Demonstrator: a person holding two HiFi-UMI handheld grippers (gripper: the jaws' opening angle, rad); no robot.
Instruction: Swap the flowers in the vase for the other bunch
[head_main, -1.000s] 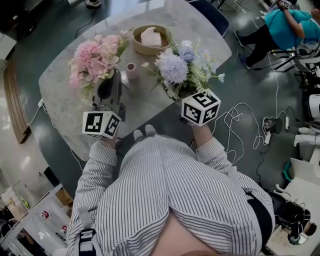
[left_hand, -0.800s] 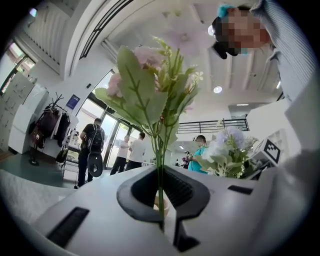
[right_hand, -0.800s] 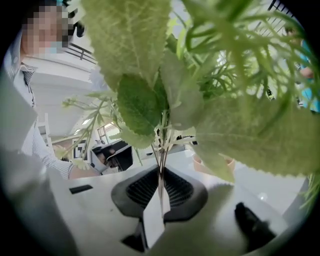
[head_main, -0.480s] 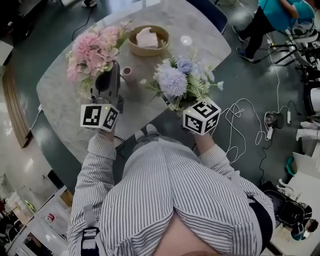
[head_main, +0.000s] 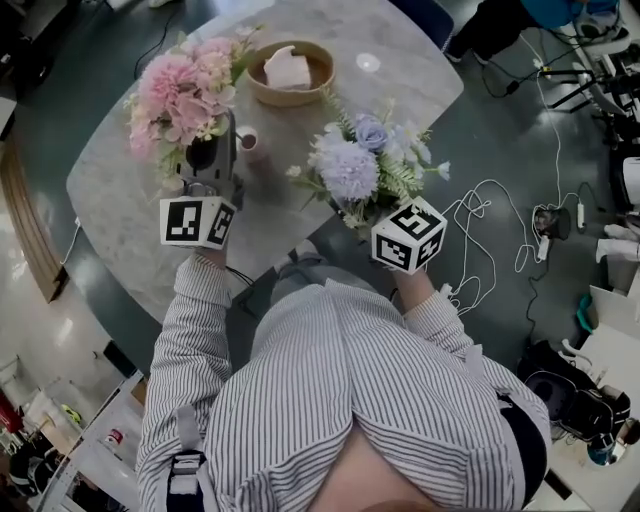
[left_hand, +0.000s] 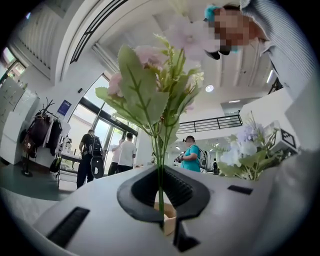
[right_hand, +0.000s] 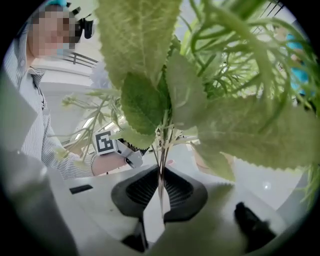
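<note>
My left gripper (head_main: 207, 160) is shut on the thin green stem of the pink flower bunch (head_main: 185, 88) and holds it upright over the marble table (head_main: 110, 190). In the left gripper view the stem (left_hand: 160, 175) stands pinched between the closed jaws (left_hand: 162, 202). My right gripper (head_main: 372, 212) is shut on the stems of the lilac-and-blue bunch (head_main: 352, 165), held near the table's front edge. Those stems (right_hand: 161, 170) run down into the closed jaws (right_hand: 160, 194). A small pink vase (head_main: 248, 143) stands on the table between the two bunches, with no flowers in it.
A wooden bowl (head_main: 291, 72) with a white object in it sits at the table's far side. Cables (head_main: 490, 240) trail over the dark floor at the right. In the left gripper view, people (left_hand: 125, 155) stand in the distance.
The pink bunch has moved away from me, farther over the table. The lilac bunch has sunk a little and come nearer the table's front edge. Both grips are unchanged.
</note>
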